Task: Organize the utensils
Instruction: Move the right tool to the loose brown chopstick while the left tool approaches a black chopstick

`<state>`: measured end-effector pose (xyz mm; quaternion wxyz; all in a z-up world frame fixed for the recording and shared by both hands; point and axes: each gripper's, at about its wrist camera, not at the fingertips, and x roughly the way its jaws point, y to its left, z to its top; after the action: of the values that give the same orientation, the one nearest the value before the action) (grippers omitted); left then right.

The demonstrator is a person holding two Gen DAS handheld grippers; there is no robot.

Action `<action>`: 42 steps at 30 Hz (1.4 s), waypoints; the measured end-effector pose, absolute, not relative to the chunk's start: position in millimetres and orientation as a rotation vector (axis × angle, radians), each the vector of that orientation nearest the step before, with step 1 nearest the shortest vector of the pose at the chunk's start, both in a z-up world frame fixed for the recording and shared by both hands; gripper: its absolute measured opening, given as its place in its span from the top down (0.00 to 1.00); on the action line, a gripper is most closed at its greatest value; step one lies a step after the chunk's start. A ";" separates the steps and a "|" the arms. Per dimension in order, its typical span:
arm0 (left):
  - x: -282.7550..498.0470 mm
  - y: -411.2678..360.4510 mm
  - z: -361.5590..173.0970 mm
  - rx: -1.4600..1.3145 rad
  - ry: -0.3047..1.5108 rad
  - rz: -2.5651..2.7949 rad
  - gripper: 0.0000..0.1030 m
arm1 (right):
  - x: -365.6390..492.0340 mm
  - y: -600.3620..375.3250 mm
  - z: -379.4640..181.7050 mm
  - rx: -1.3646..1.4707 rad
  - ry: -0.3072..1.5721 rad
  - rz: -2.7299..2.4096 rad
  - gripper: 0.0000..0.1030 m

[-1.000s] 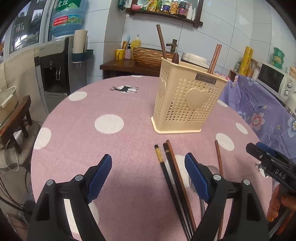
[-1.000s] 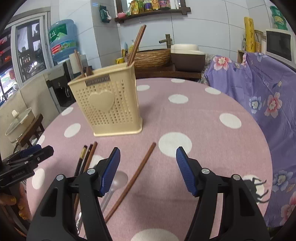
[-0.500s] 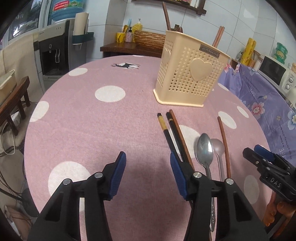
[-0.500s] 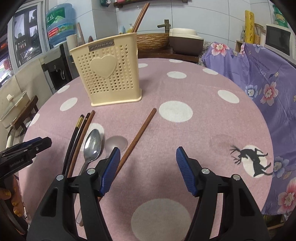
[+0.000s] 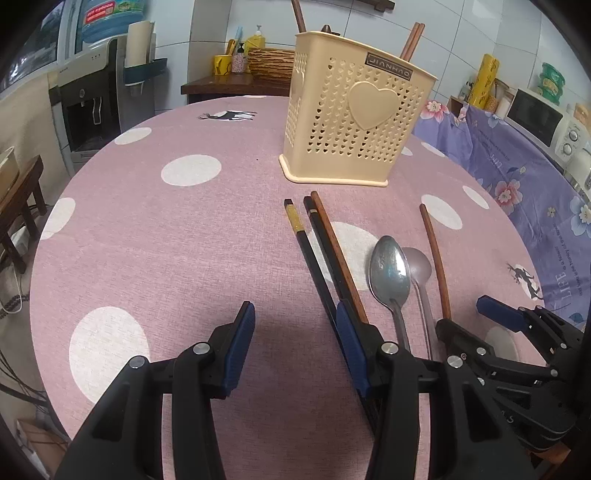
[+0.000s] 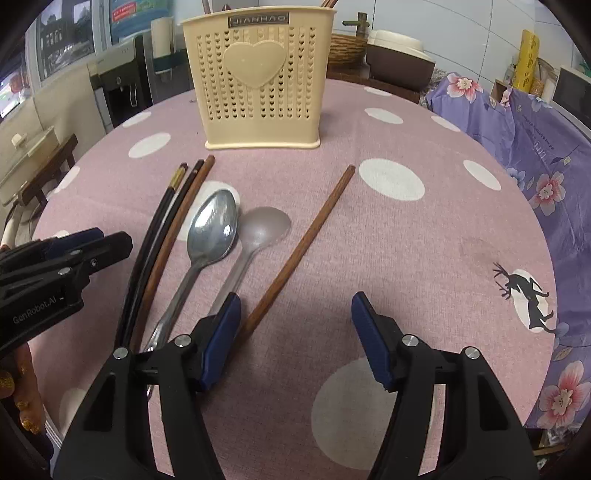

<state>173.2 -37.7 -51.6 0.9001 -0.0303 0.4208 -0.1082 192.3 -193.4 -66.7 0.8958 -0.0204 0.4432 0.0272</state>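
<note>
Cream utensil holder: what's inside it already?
Brown chopstick ends and another brown handle poke above the holder's rim. Their lower parts, and anything shorter inside, are hidden by its walls.

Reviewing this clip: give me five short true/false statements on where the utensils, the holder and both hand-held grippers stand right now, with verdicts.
1. The left hand-held gripper is shut on a chopstick. False: its jaws are open and hold nothing.
2. Two spoons lie side by side on the tablecloth. True.
3. The cream holder is lying on its side. False: it stands upright, with utensils sticking out of its top.
4. One brown chopstick lies apart, to the right of the spoons. True.
5. The right hand-held gripper is open, with nothing between its jaws. True.
</note>
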 end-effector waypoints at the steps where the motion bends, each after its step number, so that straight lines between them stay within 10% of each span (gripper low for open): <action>1: 173.1 -38.9 -51.5 -0.059 0.872 -0.226 0.55 | 191.3 -195.2 -65.7 -0.048 0.921 0.056 0.39; 29: 187.6 -57.8 -56.7 0.124 0.880 -0.171 0.77 | 188.5 -245.4 -60.6 0.107 0.918 0.018 0.42; 42: 216.6 -32.8 -52.9 -0.023 0.921 -0.151 0.68 | 238.1 -265.3 -48.1 0.186 0.913 0.008 0.45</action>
<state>216.6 -32.8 -52.9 0.8930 -0.0109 0.4439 -0.0728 238.1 -265.3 -48.1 0.8934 0.0897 0.4402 0.0038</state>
